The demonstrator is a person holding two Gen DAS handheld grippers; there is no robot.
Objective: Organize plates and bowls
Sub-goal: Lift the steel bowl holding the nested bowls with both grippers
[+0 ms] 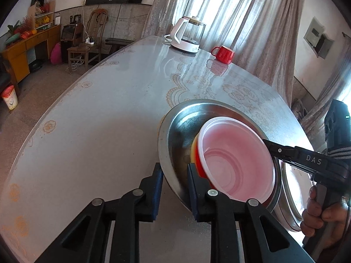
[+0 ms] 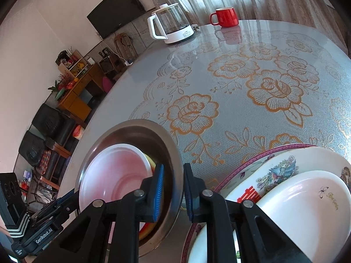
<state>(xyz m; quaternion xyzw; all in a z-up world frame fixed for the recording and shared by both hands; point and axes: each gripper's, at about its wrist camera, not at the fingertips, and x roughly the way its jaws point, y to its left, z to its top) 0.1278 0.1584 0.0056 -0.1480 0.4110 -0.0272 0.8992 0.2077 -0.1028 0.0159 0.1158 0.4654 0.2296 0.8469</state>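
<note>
Left wrist view shows the left tool (image 1: 174,178) clenched on the steel basin's (image 1: 175,135) near rim, tilting it off the bench (image 1: 98,114) with the pink bowl (image 1: 237,155) nested inside. Opposite, the right tool (image 2: 173,188) pinches the other rim, probably so both share the load toward the plate stack (image 2: 285,164).

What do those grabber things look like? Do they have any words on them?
Both are black plastic tongs with silver rivets and blue ribbed pads on the fingers. The right gripper has "DAS" in white letters on its side, plus a grey striped strap. The left gripper says "GenRobot.AI" and has a black-and-white zigzag strap. A bare hand holds the right gripper's handle; no sleeve shows.
</note>
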